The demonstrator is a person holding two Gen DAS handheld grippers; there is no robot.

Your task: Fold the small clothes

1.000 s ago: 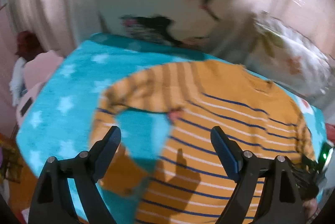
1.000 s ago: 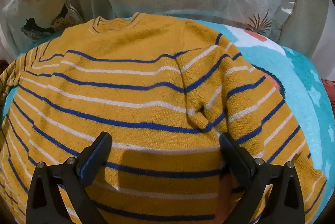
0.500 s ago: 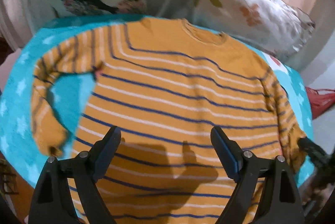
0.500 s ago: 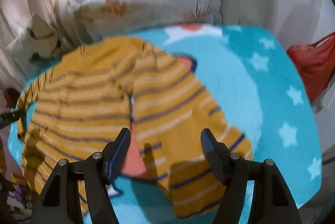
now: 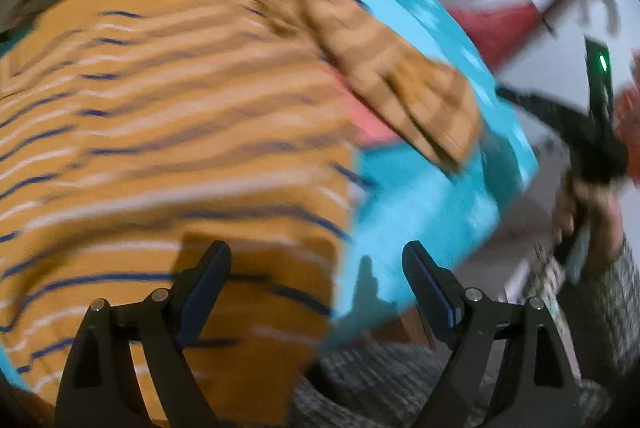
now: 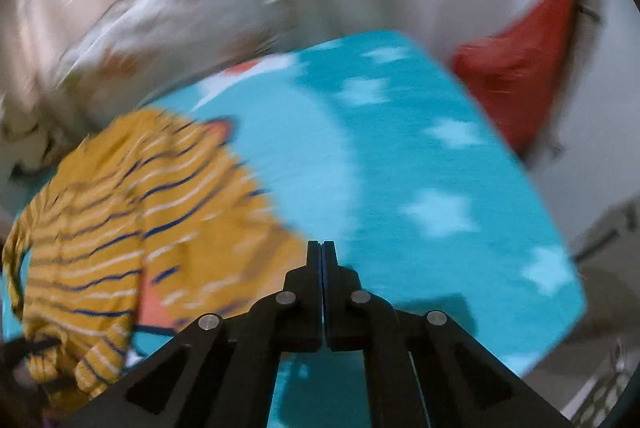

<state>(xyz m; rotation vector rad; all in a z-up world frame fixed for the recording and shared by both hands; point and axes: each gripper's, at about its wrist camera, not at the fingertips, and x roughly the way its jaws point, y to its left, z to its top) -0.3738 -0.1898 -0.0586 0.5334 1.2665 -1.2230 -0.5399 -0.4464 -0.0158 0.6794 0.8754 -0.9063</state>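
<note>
On the turquoise star-printed blanket [image 6: 420,155] lies the mustard-yellow knitted sweater with blue and white stripes [image 5: 168,131], spread flat over the left part of the cover. In the left wrist view its body fills most of the frame, the stripes running across from left to right, so its long axis from hem to collar runs away from the camera; the hem lies nearest, the collar end is too blurred to make out. One sleeve [image 5: 400,83] slants down from the shoulder toward the right edge of the blanket, its cuff near that edge. The left gripper [image 5: 316,284] hangs over the hem corner with its jaws wide apart and nothing between them. The right gripper [image 6: 322,260] has just been closing; its jaws now meet with nothing pinched between them, over bare blanket just right of the sweater. A white patterned pillow [image 6: 180,11] lies beyond the blanket, and a red cloth bag [image 6: 516,67] hangs off to the right. Both views are smeared.
</note>
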